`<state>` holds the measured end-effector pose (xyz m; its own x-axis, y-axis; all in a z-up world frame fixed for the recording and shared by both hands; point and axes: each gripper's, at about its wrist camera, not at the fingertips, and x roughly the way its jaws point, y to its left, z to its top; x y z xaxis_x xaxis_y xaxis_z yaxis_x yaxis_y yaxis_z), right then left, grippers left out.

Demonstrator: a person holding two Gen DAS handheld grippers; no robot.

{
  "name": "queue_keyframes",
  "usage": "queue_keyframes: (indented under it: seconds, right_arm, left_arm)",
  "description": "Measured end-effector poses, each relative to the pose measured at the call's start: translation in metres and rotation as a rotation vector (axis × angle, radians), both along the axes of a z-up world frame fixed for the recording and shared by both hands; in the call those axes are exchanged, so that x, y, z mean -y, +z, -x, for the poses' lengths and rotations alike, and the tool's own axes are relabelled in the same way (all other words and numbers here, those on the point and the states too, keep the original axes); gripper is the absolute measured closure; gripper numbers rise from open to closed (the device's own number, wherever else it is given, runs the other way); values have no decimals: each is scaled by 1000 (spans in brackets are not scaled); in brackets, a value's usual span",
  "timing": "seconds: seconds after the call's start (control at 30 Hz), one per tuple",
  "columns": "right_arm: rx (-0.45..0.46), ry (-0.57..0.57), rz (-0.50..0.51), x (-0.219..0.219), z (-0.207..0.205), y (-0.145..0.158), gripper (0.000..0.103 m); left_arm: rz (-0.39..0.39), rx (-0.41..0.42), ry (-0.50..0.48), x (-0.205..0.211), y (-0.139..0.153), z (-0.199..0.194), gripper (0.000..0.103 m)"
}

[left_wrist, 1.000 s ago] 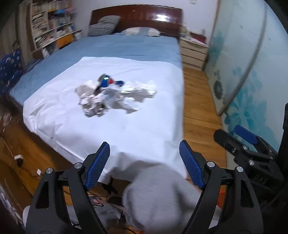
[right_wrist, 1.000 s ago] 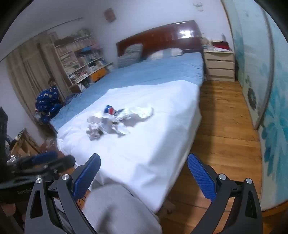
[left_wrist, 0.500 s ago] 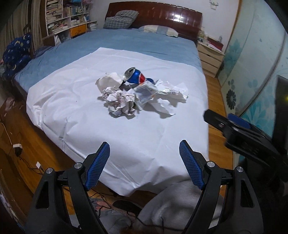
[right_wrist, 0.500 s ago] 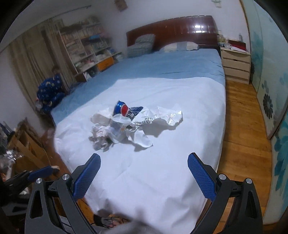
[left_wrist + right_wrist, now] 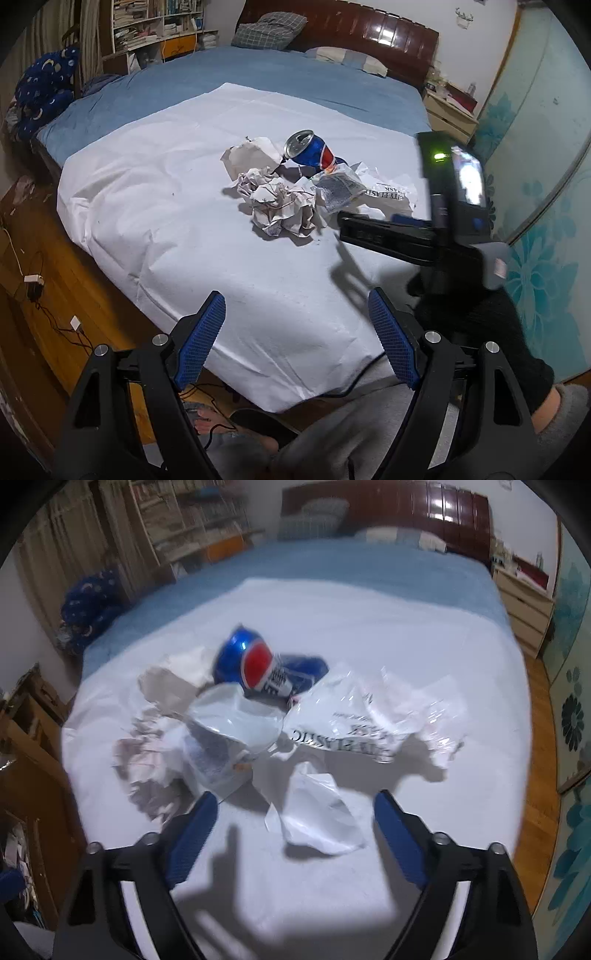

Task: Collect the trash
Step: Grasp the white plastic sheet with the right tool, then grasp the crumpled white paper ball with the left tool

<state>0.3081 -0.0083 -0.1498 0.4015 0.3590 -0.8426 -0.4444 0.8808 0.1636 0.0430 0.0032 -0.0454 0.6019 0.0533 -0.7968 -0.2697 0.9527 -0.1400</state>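
A pile of trash lies on a white sheet (image 5: pixel 177 206) spread over the bed. It holds a blue Pepsi can (image 5: pixel 308 149) on its side, crumpled newspaper balls (image 5: pixel 282 206), a white paper scrap (image 5: pixel 251 155) and clear plastic wrappers (image 5: pixel 384 192). In the right wrist view the can (image 5: pixel 247 661), a printed wrapper (image 5: pixel 369 716) and a white crumpled plastic piece (image 5: pixel 321 819) are close ahead. My left gripper (image 5: pixel 295 332) is open and empty over the sheet's near edge. My right gripper (image 5: pixel 295 827) is open and empty, just short of the white plastic piece; it also shows in the left wrist view (image 5: pixel 369 230).
The bed has a blue cover (image 5: pixel 258 77) and a dark wooden headboard (image 5: pixel 369 29). A bookshelf (image 5: pixel 155 22) stands at the left and a nightstand (image 5: pixel 450 110) at the right. Wooden floor with cables (image 5: pixel 55 288) lies left of the bed.
Both grippers have moved forward toward the bed. The right gripper has gone farther and now hovers over the sheet close to the trash pile. Both stay open.
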Motion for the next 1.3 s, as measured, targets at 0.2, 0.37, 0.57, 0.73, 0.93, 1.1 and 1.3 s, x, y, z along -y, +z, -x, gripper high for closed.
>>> queue_keyframes:
  seconds: [0.2,0.37,0.57,0.73,0.93,1.1,1.3]
  right_arm:
    - [32,0,19,-9,0,-9,63]
    - [-3,-13,-23,4,2,-8,80]
    - [-4,-22,-89,24,16,5,84]
    - [15,-39,-147,49,36,29,84]
    - [30,-72,-210,83,67,54,84]
    - [-9,-103,-274,107,101,57,84]
    - [-21,-108,-288,112,112,54,84]
  left_arm:
    - [0,-5,-3,0,-1,0,24]
    - [1,-6,-8,3,0,-1,24]
    - [-5,-4,-12,8,0,-1,24]
    - [-5,-5,-9,8,0,-1,24]
    - [-11,-15,-12,9,-5,-5,24]
    - [-6,-51,15,-8,-19,-24,24]
    - [69,-96,65,-31,-47,-60,24]
